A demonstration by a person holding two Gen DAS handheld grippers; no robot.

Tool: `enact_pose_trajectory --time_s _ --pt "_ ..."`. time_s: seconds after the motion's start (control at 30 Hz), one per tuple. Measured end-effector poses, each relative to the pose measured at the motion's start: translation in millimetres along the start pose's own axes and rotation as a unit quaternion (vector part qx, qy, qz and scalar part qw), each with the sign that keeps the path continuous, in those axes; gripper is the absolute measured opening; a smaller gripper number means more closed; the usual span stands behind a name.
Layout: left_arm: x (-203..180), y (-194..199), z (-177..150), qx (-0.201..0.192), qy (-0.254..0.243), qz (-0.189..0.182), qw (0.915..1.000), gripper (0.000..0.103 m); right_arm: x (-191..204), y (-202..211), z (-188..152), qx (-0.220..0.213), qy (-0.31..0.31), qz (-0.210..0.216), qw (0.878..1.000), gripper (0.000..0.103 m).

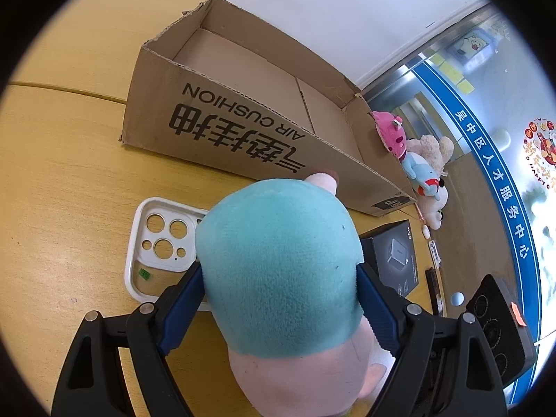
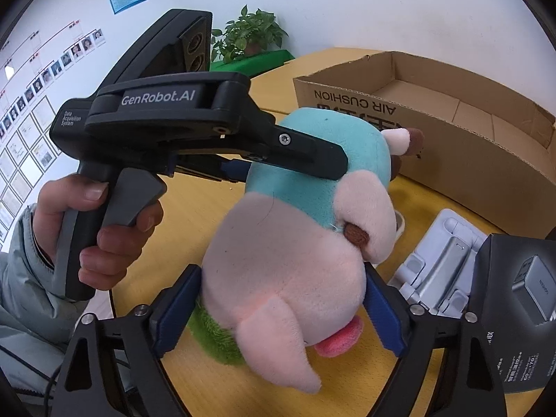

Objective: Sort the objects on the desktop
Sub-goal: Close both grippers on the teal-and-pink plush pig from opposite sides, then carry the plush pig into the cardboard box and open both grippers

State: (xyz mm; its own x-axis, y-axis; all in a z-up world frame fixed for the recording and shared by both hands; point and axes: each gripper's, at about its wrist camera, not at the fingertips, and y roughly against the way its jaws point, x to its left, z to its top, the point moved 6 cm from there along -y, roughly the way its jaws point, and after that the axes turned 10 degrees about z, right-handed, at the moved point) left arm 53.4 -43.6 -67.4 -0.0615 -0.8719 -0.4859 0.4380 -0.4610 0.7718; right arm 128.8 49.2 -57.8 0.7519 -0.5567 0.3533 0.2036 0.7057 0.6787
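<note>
A white wall and a glass partition stand behind the yellow wooden worktop (image 1: 69, 160). On it, near the far edge, lies an empty cardboard box (image 1: 243, 104) with its top open. In front of the box the plush toy (image 1: 281, 271), turquoise and pale pink, takes the middle of the worktop. The left claw (image 1: 279, 292) has its 2 blue pads against the turquoise part, 1 on each side, and seems clamped on it. The right claw (image 2: 281, 309) presses the pink part in the same way.

To do this step well, I think both claws should squeeze until the soft body does not slip, then rise together at equal height, so the toy does not twist between them. It must pass over the near wall of the box before it goes down.

Room is narrow beside the toy: a white phone case (image 1: 163, 243) lies just at its left, a black carton (image 1: 392, 260) and a grey stand (image 2: 441, 264) just at its right. Above, the way is free.
</note>
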Motion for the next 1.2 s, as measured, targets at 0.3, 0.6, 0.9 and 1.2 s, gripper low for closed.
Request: enact_pose_trajectory --time_s 0.3,0.6,0.9,1.2 --pt "-30 19 13 -0.027 -0.02 -0.013 0.9993 0.075 0 25 3 -0.033 -0.02 0.026 0.999 0.078" --pt "-105 99 106 -0.158 -0.1 -0.039 0.9816 0.075 3 111 79 -0.125 0.055 -0.01 0.991 0.077" --pt "-165 170 222 -0.272 -0.157 -0.051 0.9481 0.075 -9 196 198 -0.207 0.128 -0.051 0.969 0.077" --pt "-151 167 316 -0.278 -0.155 -0.033 0.9475 0.075 -51 192 284 -0.213 0.132 -0.035 0.967 0.077"
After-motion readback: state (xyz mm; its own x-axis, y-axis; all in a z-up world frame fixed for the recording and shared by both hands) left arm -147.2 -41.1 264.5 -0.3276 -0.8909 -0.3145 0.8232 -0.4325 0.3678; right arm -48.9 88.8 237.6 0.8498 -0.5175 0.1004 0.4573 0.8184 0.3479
